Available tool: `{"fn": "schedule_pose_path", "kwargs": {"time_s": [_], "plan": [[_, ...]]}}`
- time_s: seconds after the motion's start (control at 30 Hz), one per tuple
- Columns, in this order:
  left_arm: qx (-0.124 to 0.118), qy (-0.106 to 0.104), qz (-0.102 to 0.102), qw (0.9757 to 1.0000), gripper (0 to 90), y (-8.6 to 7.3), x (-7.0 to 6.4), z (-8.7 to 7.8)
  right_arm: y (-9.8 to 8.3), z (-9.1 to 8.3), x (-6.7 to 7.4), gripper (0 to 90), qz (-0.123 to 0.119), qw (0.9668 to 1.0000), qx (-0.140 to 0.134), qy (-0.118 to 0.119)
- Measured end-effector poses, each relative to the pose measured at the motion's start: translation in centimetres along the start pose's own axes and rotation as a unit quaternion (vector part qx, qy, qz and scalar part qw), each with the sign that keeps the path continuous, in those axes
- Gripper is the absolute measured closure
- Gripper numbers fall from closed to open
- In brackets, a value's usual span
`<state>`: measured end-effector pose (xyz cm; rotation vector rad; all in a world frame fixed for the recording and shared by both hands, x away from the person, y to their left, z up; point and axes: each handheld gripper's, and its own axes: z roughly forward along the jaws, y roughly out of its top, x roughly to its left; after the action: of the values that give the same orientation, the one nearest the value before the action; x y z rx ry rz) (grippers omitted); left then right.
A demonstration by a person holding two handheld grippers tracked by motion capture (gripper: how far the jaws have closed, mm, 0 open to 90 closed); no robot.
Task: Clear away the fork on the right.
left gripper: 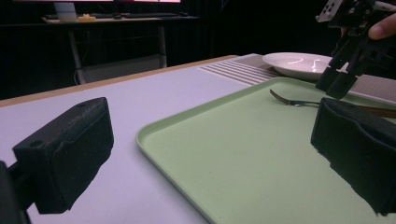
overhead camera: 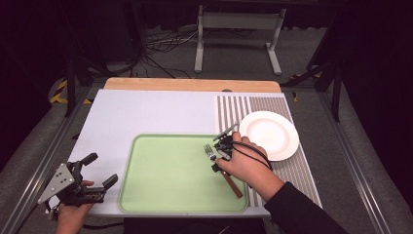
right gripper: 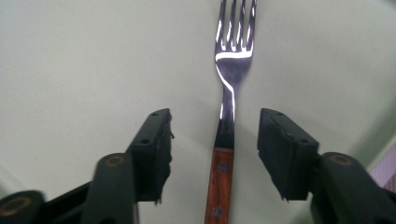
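- Fork (right gripper: 229,93) lies flat on the green tray (overhead camera: 165,170), close to the tray's right edge, about halfway between its near and far edges.
- Long axis: wooden handle toward the near right corner of the desk (overhead camera: 146,112), prongs toward the far left. In the high view the handle end (overhead camera: 233,185) sticks out from under the person's right hand (overhead camera: 246,168).
- Right hand-held gripper (right gripper: 215,149) sits directly over the fork, looking straight down it. The fork runs up the middle of the gap, in line with the jaws, at the joint where wood meets metal.
- Its jaws are spread, one either side of the handle, with clear tray showing between each pad and the fork. No pinch at this moment; the fork rests on the tray.
- Left hand-held gripper (overhead camera: 100,170) hovers off the near left corner of the tray, jaws wide apart, nothing in them. It is well away from the fork.
- White plate (overhead camera: 269,135) stands on the striped mat beyond the tray's far right corner, just past the right hand.
- Judgement: the right hand is by far the nearer. Any regrasp needs only a squeeze; a withdrawal would go straight up.
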<state>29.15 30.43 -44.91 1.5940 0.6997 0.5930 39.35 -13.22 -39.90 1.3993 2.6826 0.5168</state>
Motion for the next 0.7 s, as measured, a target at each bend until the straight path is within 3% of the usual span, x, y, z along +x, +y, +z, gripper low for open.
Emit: {"fn": "schedule_pose_path", "kwargs": {"time_s": [0.07, 0.1, 0.17, 0.27, 0.33, 0.53, 0.7], "plan": [[0.000, 0.000, 0.000, 1.0000, 0.0, 0.0, 0.0, 0.0, 0.1, -0.1, 0.2, 36.6, -0.032, 0.9991, -0.026, 0.007], [0.000, 0.000, 0.000, 1.0000, 0.0, 0.0, 0.0, 0.0, 0.1, -0.1, 0.2, 36.6, -0.032, 0.9991, -0.026, 0.007], [-0.002, 0.001, -0.002, 1.0000, 0.0, 0.0, 0.0, 0.0, 0.3, -0.2, 0.2, 34.6, -0.068, 0.9963, -0.052, 0.015], [-0.002, 0.001, -0.001, 1.0000, 0.0, 0.0, 0.0, 0.0, 0.6, -0.3, 0.3, 37.4, -0.094, 0.9902, -0.095, 0.040], [-0.002, 0.001, -0.002, 1.0000, 0.0, 0.0, 0.0, 0.0, 0.7, -0.5, 0.3, 44.1, -0.111, 0.9868, -0.107, 0.048], [-0.002, 0.001, -0.002, 1.0000, 0.0, 0.0, 0.0, 0.0, 1.0, -0.7, 0.3, 68.2, -0.155, 0.9825, -0.096, 0.039], [-0.001, 0.000, 0.000, 1.0000, 0.0, 0.0, 0.0, 0.0, 1.2, -0.2, 0.0, 87.4, -0.167, 0.9824, -0.076, 0.037]]}}
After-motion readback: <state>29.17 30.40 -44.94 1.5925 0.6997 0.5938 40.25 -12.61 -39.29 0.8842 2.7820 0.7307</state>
